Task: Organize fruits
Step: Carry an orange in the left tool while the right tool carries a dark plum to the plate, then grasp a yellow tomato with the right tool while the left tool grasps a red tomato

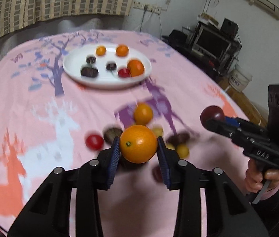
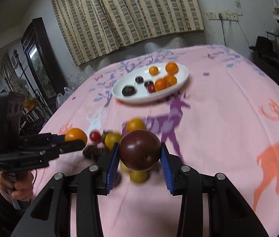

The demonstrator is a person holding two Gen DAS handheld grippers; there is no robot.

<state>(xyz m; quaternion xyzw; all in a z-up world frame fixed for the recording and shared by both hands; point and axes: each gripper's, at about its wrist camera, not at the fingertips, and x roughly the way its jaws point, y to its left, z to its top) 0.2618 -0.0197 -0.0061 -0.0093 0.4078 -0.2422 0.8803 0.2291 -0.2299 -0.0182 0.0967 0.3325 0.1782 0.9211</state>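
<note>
My left gripper (image 1: 138,148) is shut on an orange (image 1: 138,143) and holds it above a loose pile of fruit on the pink cloth. My right gripper (image 2: 139,154) is shut on a dark plum (image 2: 139,150), also raised over the pile. Each shows in the other's view: the plum (image 1: 212,114) at the right, the orange (image 2: 75,135) at the left. A white plate (image 1: 74,63), also in the right wrist view (image 2: 182,77), sits farther back with several oranges, dark fruits and a red tomato (image 1: 124,72).
Loose on the cloth: an orange (image 1: 143,113), a red tomato (image 1: 94,141), dark fruits (image 1: 111,134) and yellow fruits (image 1: 182,150). A monitor stand (image 1: 212,41) and boxes lie beyond the table's right edge; a dark cabinet (image 2: 38,59) stands left.
</note>
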